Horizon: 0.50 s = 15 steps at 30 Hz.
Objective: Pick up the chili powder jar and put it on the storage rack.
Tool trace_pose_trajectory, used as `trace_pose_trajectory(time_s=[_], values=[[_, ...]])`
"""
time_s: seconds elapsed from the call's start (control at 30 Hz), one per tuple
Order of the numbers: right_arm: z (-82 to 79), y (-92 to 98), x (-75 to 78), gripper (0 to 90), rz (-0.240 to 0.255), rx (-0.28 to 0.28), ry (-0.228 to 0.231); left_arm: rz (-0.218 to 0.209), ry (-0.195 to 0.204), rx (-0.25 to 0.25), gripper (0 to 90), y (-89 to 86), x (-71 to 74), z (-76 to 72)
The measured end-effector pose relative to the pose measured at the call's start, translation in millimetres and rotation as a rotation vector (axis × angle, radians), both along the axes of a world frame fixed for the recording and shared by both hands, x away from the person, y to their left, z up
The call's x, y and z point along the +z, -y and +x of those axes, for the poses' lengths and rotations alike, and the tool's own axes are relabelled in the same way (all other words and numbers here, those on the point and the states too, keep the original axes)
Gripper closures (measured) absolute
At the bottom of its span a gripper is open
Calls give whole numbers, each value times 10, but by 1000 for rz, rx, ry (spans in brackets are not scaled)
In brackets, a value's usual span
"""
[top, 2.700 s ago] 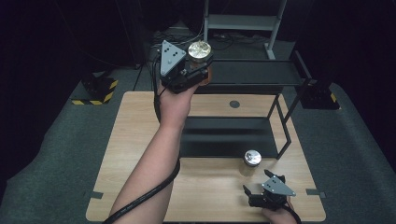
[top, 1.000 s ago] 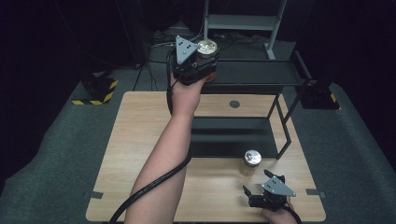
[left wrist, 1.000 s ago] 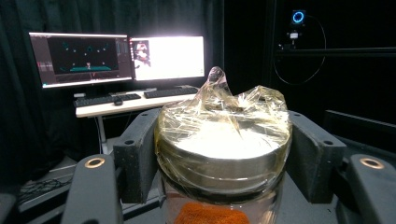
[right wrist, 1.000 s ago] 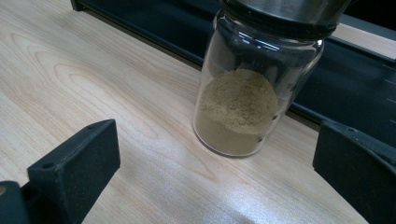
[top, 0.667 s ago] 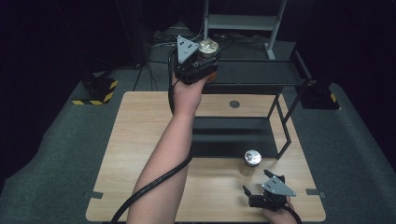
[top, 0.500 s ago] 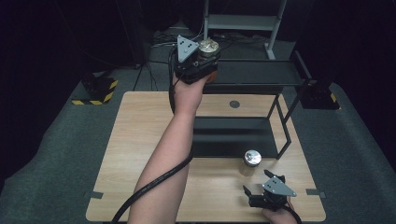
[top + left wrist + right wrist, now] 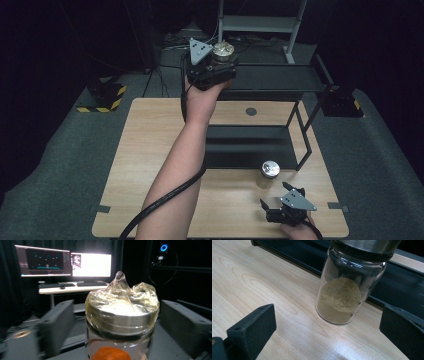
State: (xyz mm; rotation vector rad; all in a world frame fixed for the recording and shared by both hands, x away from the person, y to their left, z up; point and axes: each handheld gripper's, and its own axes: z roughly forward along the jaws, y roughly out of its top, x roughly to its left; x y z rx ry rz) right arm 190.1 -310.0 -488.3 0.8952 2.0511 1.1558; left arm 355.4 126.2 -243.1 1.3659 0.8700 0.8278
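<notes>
a dark room with grey carpet surrounds a pale wooden worktop [image 7: 150, 165], which carries a black two-level shelf frame [image 7: 300, 130] on its far right half.

nearest, at the worktop's front right edge, the right claw [image 7: 272, 206] rests low in a hand, its jaws apart and holding nothing. in the right claw view the two black jaws stand wide at the bottom corners, and a glass jar [image 7: 348, 290] with tan powder in its lower half stands upright on the wood between and beyond them, clear of both. this powder jar [image 7: 270, 172] has a metal lid and sits just in front of the frame's lower shelf [image 7: 240, 145].

farther off, the left forearm [image 7: 185, 160] reaches up and across the worktop to the frame's upper shelf [image 7: 280, 77]. the left claw [image 7: 220, 62] is up at that shelf's near left corner, with a second jar [image 7: 223, 51] between its jaws. its jaws have just been opening: in the left claw view they stand clear on either side of this wrapped jar [image 7: 122, 320], with gaps showing, so it is not clamped. the jar stands upright, its metal lid covered in crinkled clear film, something orange inside. beyond it are lit monitors [image 7: 65, 263] on a desk.
</notes>
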Motion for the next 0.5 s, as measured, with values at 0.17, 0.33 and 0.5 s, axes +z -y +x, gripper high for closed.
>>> trace_pose_trajectory(time_s=[0.17, 0.33, 0.5], values=[[-1, 0, 1, 0, 0, 1, 0, 10, -2, -5, 4, -21, 27, -76], [-7, -6, -1, 0, -5, 2, 4, 12, -8, -10, 4, -73, 38, -185], [-8, -8, -2, 0, -5, 0, 5, 22, -5, -20, 4, -129, 20, -325]])
